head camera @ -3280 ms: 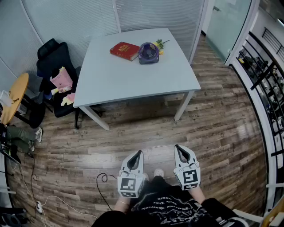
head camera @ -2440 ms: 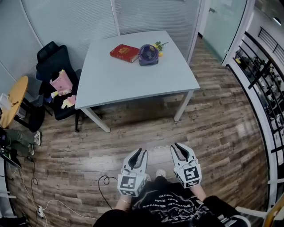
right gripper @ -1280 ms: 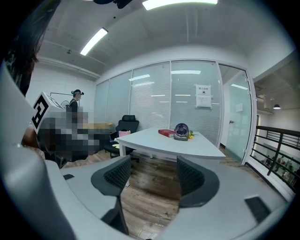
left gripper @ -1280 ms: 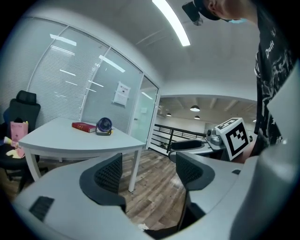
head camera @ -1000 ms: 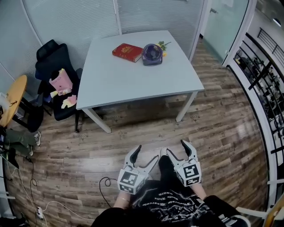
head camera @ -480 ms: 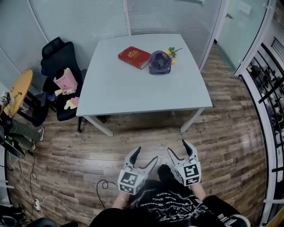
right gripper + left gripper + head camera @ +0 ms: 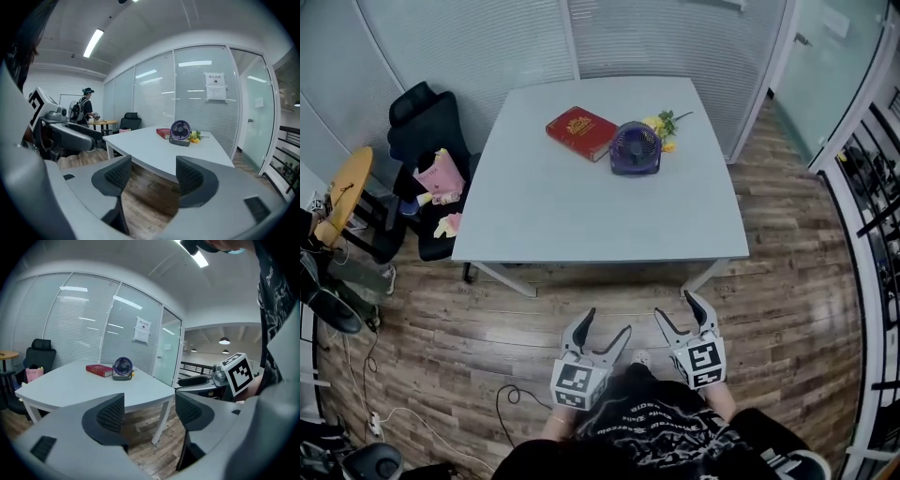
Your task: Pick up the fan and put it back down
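Observation:
A small purple fan (image 7: 635, 150) stands upright at the far side of the grey table (image 7: 581, 206), also seen as the fan (image 7: 123, 367) and the fan (image 7: 180, 131) in the two gripper views. Both grippers hang over the wooden floor, short of the table's near edge and far from the fan. My left gripper (image 7: 607, 322) is open, with nothing between its jaws (image 7: 150, 411). My right gripper (image 7: 675, 306) stands wide with its jaws closing slightly, and they too hold nothing (image 7: 150, 176).
A red book (image 7: 581, 132) lies left of the fan and yellow flowers (image 7: 664, 127) right behind it. A black chair (image 7: 417, 122) and a round wooden table (image 7: 347, 192) stand at left. A cable (image 7: 506, 403) trails on the floor. A person (image 7: 86, 105) stands far off.
The table has come nearer in the head view as I walk toward it with both grippers carried forward. Both pairs of jaws went from nearly shut to wide apart earlier on.

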`<state>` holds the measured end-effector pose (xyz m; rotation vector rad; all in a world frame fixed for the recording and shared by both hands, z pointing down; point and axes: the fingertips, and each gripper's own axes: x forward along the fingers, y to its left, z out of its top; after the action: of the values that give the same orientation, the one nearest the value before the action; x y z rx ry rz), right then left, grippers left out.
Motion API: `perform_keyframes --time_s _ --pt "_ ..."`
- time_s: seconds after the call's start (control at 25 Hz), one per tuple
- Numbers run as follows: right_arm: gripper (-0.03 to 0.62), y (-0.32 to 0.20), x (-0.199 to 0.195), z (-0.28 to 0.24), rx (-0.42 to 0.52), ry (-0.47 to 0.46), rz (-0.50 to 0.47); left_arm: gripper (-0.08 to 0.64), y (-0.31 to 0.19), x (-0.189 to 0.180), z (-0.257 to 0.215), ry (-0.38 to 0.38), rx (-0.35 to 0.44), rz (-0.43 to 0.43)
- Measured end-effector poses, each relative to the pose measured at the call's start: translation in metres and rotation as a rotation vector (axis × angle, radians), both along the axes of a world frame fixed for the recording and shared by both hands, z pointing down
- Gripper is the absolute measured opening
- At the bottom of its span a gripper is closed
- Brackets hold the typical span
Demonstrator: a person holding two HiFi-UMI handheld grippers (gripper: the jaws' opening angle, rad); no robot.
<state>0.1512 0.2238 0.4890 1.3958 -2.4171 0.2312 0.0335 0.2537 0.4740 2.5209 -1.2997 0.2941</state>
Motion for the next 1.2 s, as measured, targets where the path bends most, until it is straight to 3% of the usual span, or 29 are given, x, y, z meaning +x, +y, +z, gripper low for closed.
perform_keyframes --time_s 0.36,0.76,1.2 --pt "0.285 -0.054 0.028 0.001 0.001 0.002 -0.05 0.367 -0.045 0.03 0.009 0.013 -0.033 -0.064" --pt "0.281 -0.077 0.041 0.012 -0.032 0.0 -0.02 0.362 -0.081 0.031 0.026 -0.049 -0.061 -0.078" --pt "0.275 -0.159 0.042 0.013 -0.022 0.002 0.087 0.362 -0.179 0.026 0.029 -0.065 -0.052 0.005"
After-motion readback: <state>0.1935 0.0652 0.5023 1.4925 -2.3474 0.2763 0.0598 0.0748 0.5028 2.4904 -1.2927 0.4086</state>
